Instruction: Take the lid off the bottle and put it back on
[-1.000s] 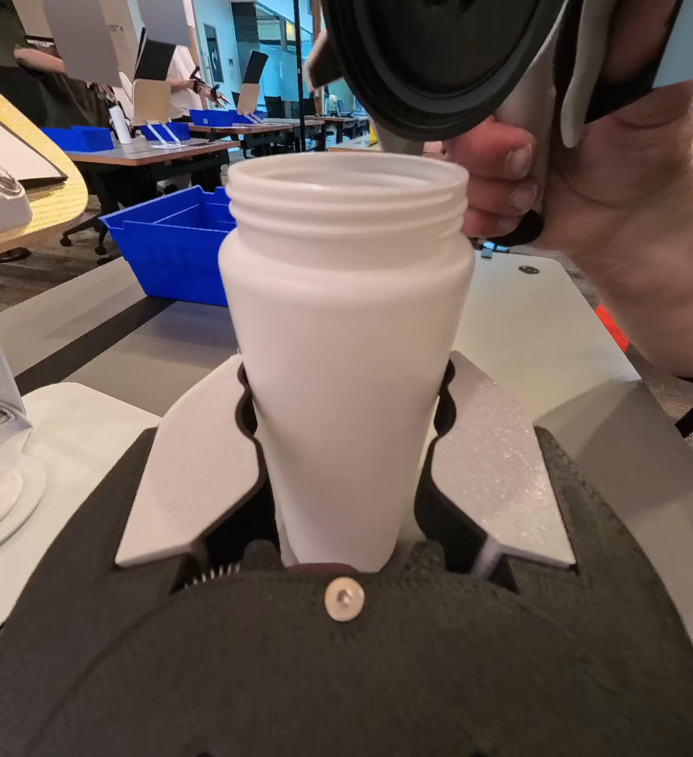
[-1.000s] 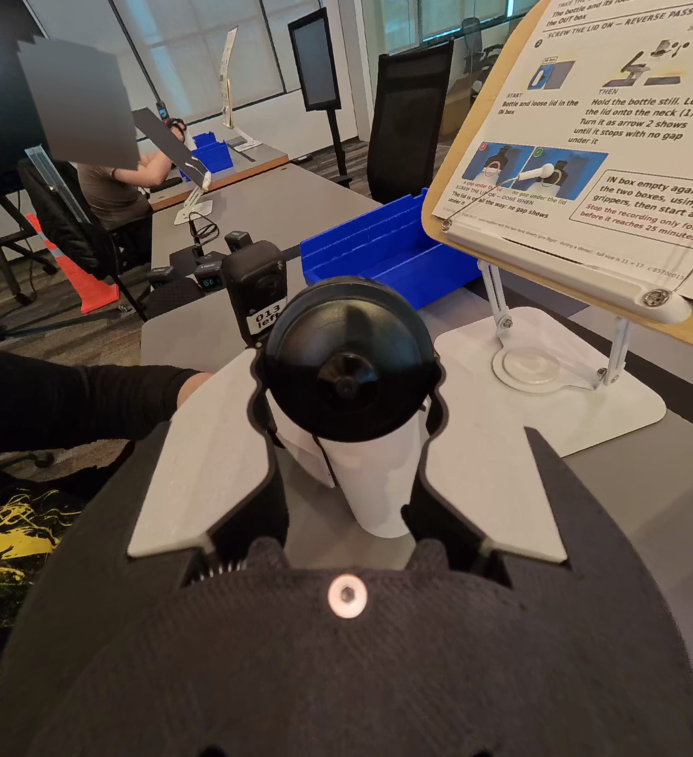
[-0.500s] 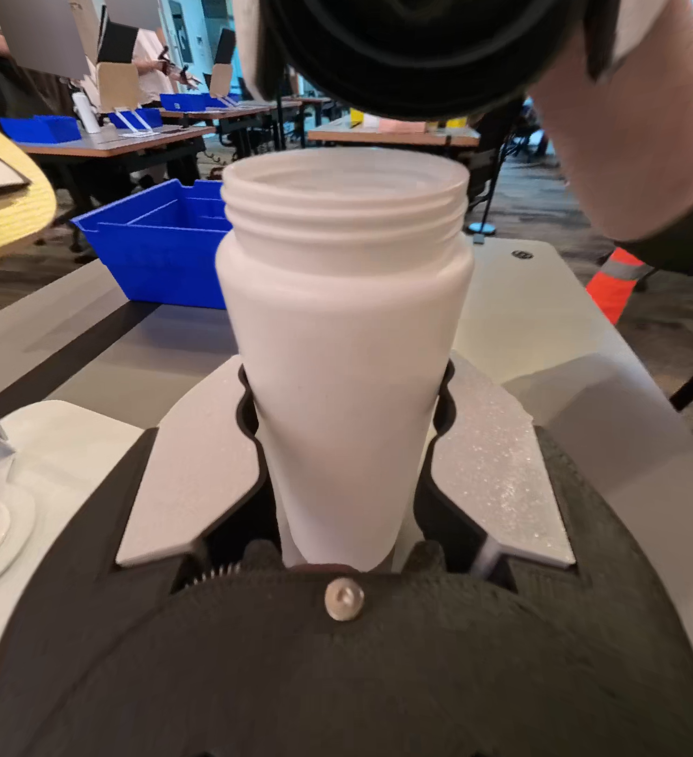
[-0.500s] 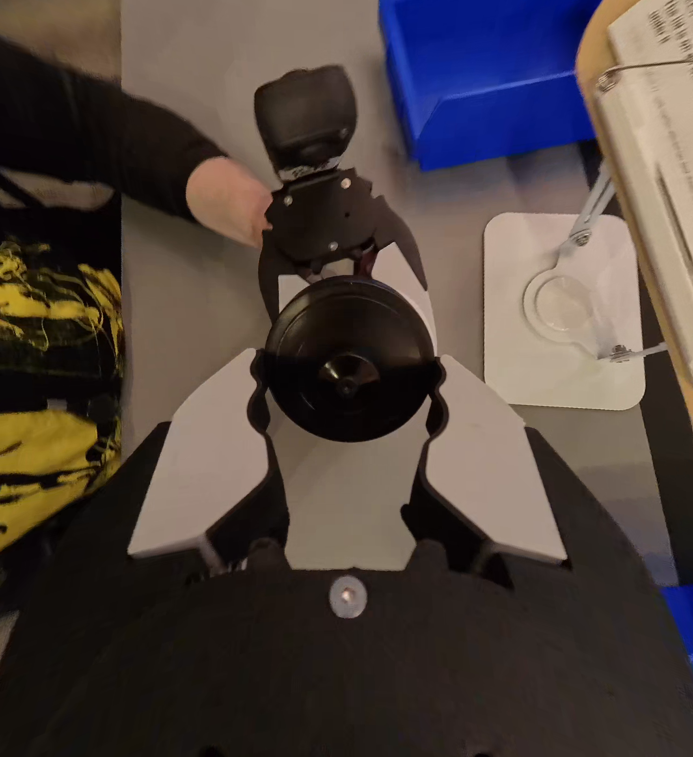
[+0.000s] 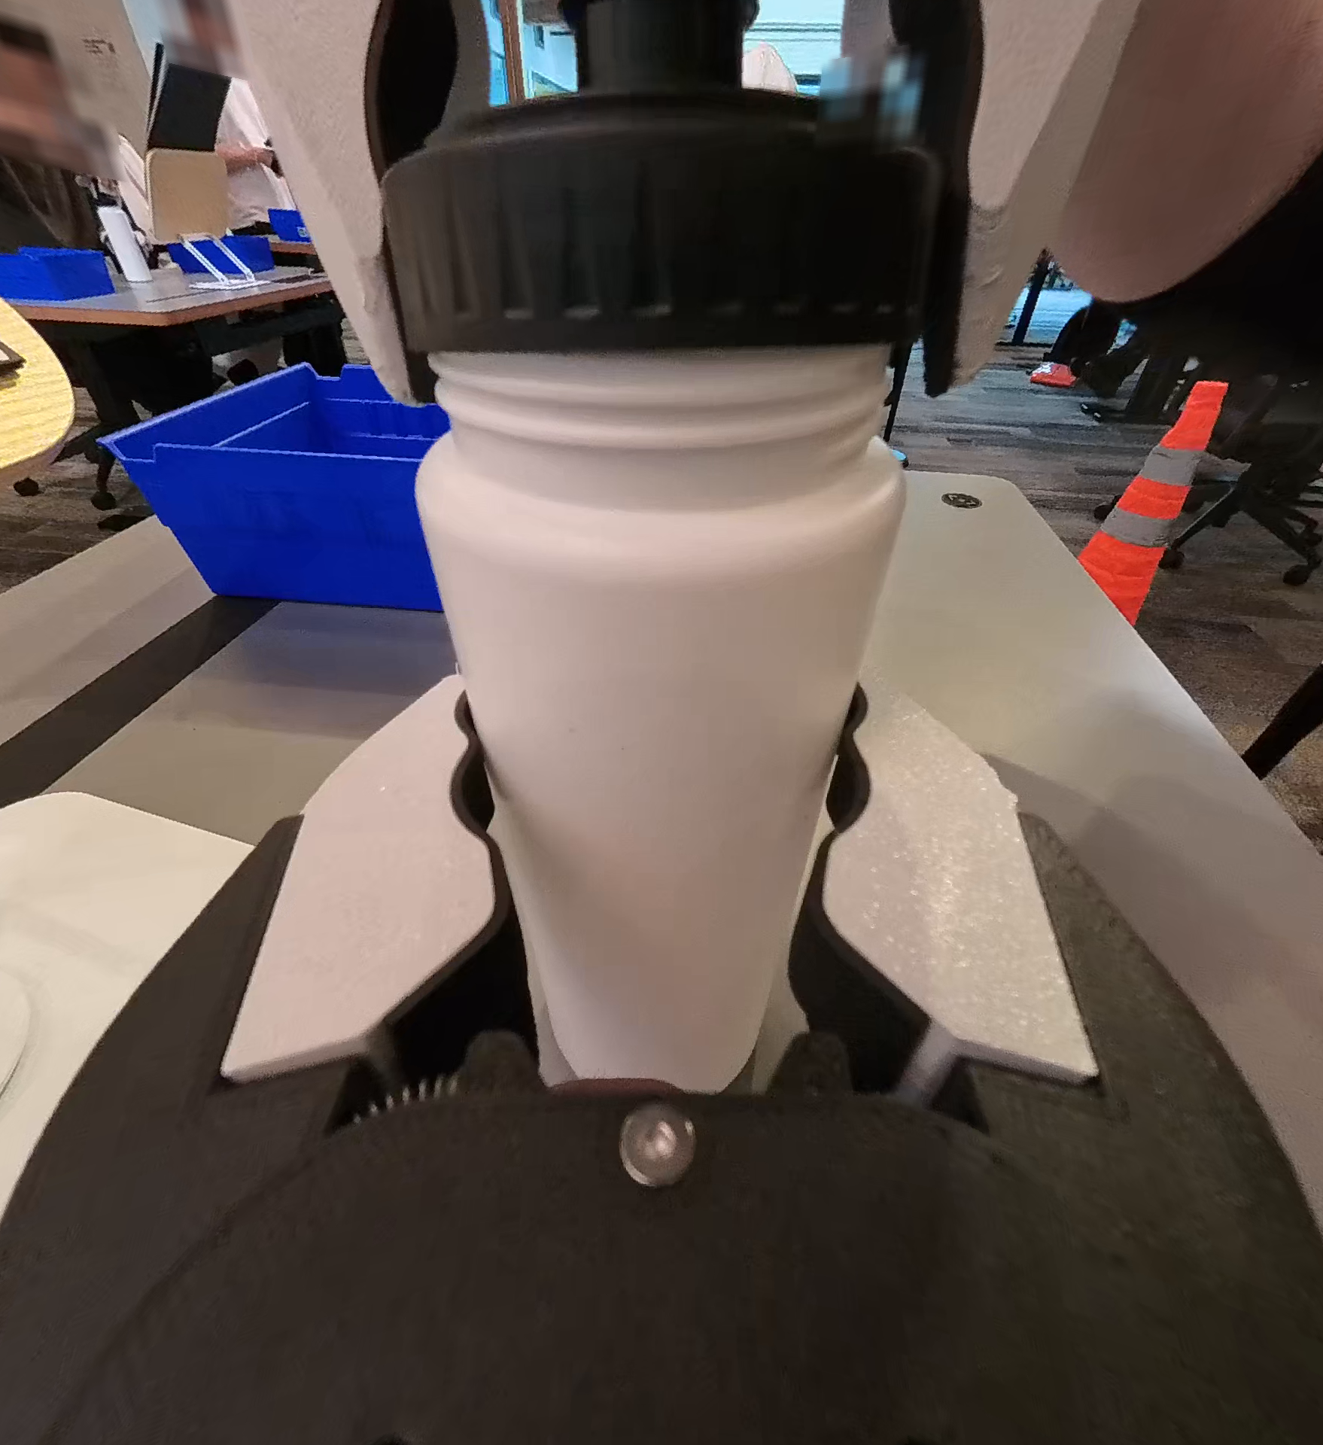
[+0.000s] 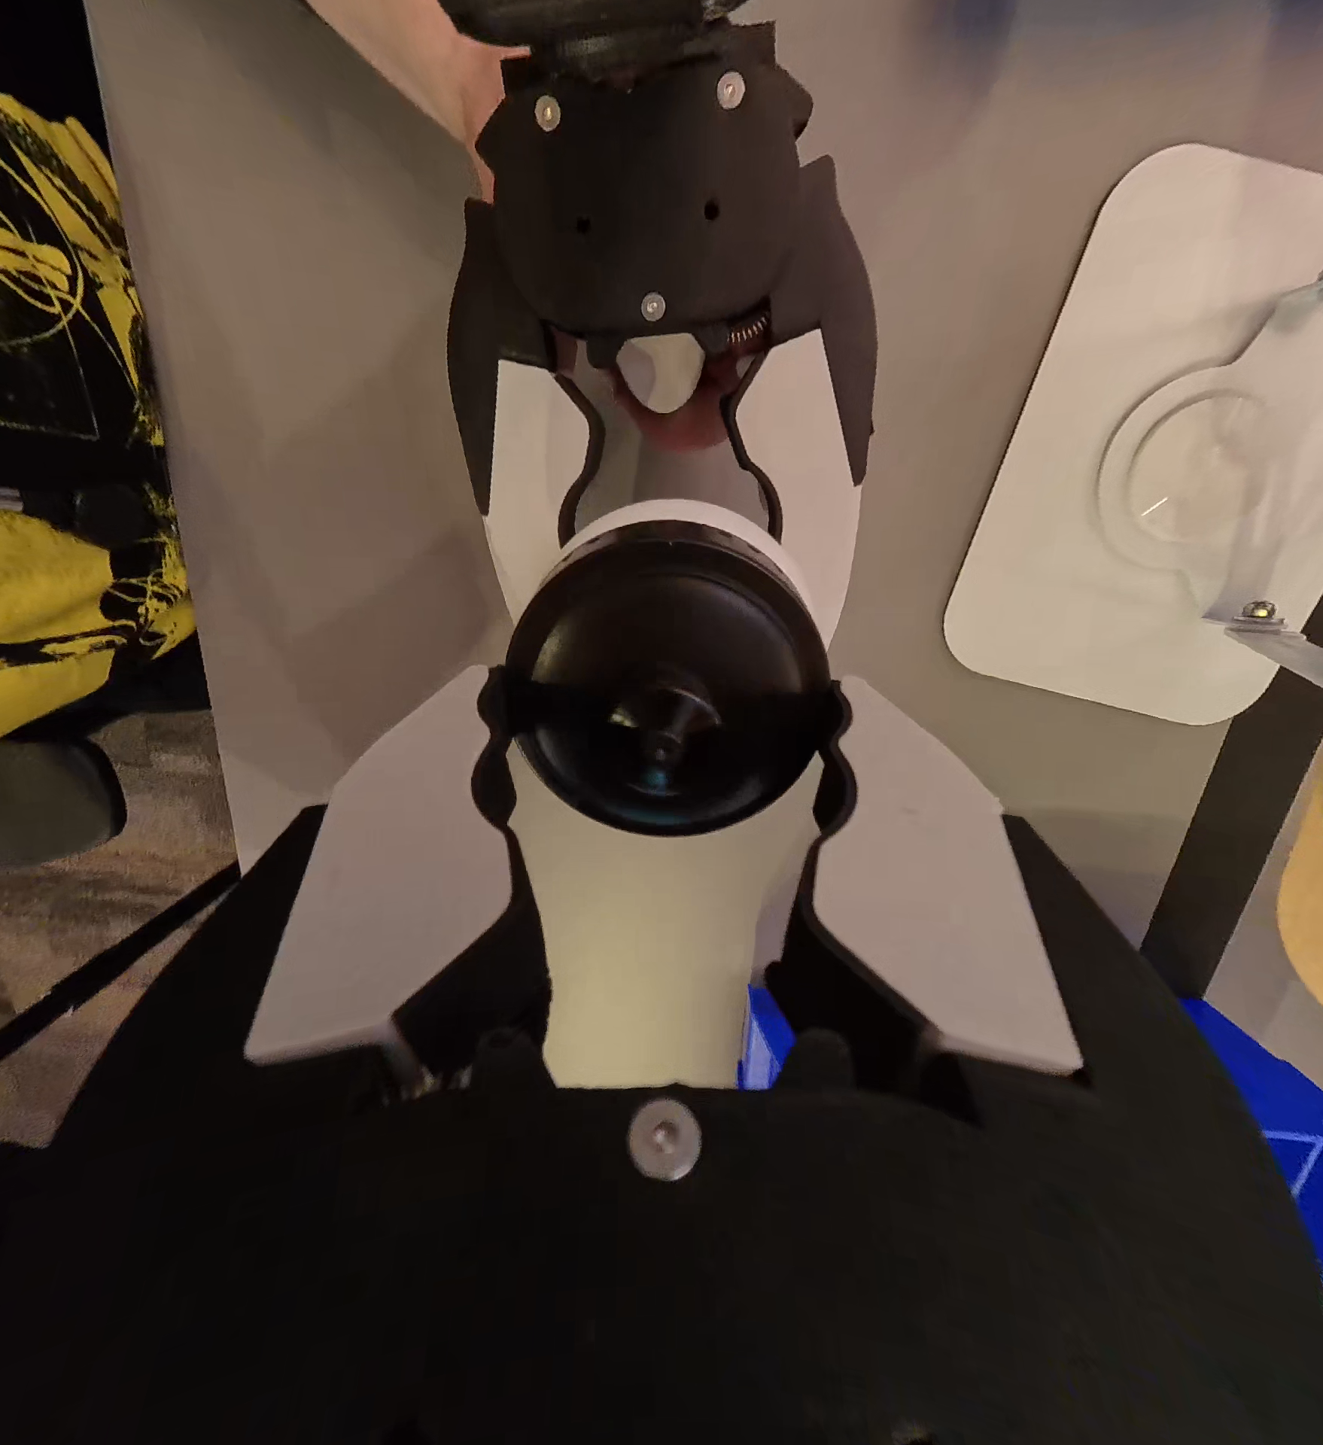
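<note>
In the left wrist view, the left gripper (image 5: pixel 658 790) clamps the white bottle (image 5: pixel 662 704) upright near the grey table's (image 5: pixel 1034 704) middle — a blue bin (image 5: pixel 283 508) sits behind at the far edge. The black lid (image 5: pixel 662 234) sits on the bottle's threaded neck, threads showing below.

In the right wrist view, the right gripper (image 6: pixel 662 727) pinches the lid from above — bottle directly beneath.

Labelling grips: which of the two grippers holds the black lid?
The right gripper holds the black lid, lowered from above onto the white bottle, whose body the left gripper clamps.
</note>
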A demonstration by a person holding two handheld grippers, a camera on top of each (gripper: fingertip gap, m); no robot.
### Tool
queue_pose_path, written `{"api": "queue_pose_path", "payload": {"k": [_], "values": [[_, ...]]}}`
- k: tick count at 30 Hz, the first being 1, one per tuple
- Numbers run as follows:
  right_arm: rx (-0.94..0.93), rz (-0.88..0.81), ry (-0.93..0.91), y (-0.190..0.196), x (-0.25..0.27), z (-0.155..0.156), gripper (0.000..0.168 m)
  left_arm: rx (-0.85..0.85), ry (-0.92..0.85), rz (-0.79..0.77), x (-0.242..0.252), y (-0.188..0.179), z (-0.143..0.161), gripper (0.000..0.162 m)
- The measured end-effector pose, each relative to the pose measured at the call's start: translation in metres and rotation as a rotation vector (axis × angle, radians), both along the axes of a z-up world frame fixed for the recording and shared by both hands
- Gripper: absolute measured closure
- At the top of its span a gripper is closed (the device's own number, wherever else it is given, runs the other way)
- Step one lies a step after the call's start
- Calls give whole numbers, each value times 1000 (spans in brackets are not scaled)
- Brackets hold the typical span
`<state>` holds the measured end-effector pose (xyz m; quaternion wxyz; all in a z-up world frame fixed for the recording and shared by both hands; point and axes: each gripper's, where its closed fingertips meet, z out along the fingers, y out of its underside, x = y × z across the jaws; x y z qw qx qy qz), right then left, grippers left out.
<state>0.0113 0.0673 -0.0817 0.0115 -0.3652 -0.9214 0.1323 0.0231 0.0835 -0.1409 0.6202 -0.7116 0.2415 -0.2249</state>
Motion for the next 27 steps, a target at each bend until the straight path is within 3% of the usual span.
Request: {"api": "queue_pose_path", "payload": {"k": [17, 27], "values": [[98, 41, -99, 0, 3, -2, 92, 0, 1, -11, 3, 0, 0, 77], [83, -242, -100, -2, 4, -5, 92, 1, -2, -7, 2, 0, 0, 77]]}}
